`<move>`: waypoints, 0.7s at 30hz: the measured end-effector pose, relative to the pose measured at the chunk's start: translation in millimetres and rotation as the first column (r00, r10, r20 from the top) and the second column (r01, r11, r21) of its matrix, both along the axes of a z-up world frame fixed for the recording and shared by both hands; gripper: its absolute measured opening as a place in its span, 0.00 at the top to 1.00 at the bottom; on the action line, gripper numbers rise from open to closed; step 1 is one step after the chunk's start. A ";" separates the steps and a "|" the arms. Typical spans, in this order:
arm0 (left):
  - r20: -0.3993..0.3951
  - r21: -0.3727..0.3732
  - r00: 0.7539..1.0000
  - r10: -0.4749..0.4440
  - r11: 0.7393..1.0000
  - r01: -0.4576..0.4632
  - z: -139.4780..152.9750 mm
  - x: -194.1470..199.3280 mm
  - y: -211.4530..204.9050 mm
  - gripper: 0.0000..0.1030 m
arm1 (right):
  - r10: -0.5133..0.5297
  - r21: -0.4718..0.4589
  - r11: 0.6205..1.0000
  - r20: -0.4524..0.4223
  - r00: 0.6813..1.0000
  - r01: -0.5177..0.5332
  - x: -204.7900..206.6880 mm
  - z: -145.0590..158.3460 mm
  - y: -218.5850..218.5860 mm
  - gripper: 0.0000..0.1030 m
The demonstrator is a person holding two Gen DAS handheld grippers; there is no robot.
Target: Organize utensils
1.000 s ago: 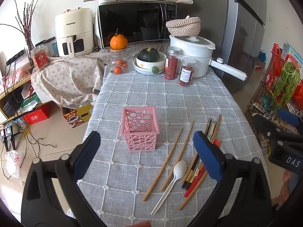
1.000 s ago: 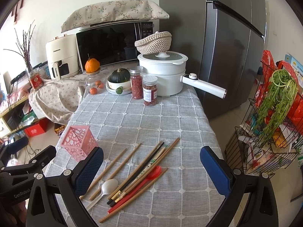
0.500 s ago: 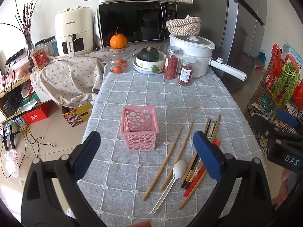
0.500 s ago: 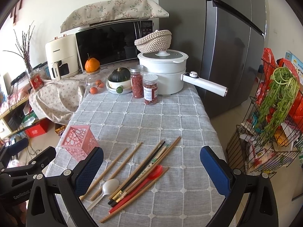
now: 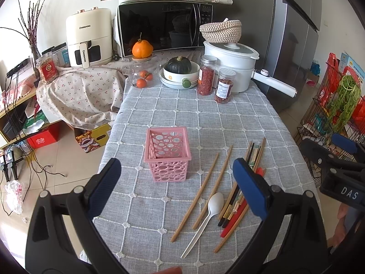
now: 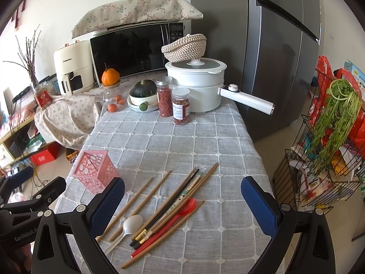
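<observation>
A pink perforated basket (image 5: 167, 153) (image 6: 95, 171) stands upright on the grey checked tablecloth (image 5: 198, 118), empty inside. To its right lie two wooden chopsticks (image 5: 202, 188) (image 6: 139, 203), a white plastic spoon (image 5: 205, 217) (image 6: 127, 228), a red spoon (image 6: 175, 219) (image 5: 237, 219) and a bundle of several mixed chopsticks (image 5: 251, 159) (image 6: 182, 196). My left gripper (image 5: 178, 187) is open and empty above the near table edge, in front of the basket. My right gripper (image 6: 182, 205) is open and empty, hovering over the utensils.
At the table's far end stand a white pot (image 5: 230, 68) with a long handle, two spice jars (image 5: 206, 75), a bowl with a squash (image 5: 179, 72) and a glass jar of oranges (image 5: 142, 77). A microwave and air fryer sit behind. A wire rack (image 6: 324, 159) stands right.
Both views shifted only slightly; the grippers stay open and nothing on the table has moved.
</observation>
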State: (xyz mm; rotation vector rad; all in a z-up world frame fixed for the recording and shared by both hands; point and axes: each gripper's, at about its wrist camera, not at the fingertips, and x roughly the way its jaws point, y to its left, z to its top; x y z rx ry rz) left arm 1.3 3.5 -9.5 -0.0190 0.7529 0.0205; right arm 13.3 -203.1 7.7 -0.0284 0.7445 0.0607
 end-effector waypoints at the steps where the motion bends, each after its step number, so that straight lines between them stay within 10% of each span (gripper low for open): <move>1: 0.000 0.000 1.000 0.000 1.000 0.000 0.1 0.0 0.1 0.05 | 0.000 0.000 1.000 0.000 1.000 0.000 0.0 -0.1 0.0 0.00; 21: -0.004 0.007 1.000 -0.004 1.000 0.004 -2.3 0.0 -3.7 0.05 | -0.002 0.009 1.000 -0.011 1.000 0.002 -0.9 -6.6 0.2 0.00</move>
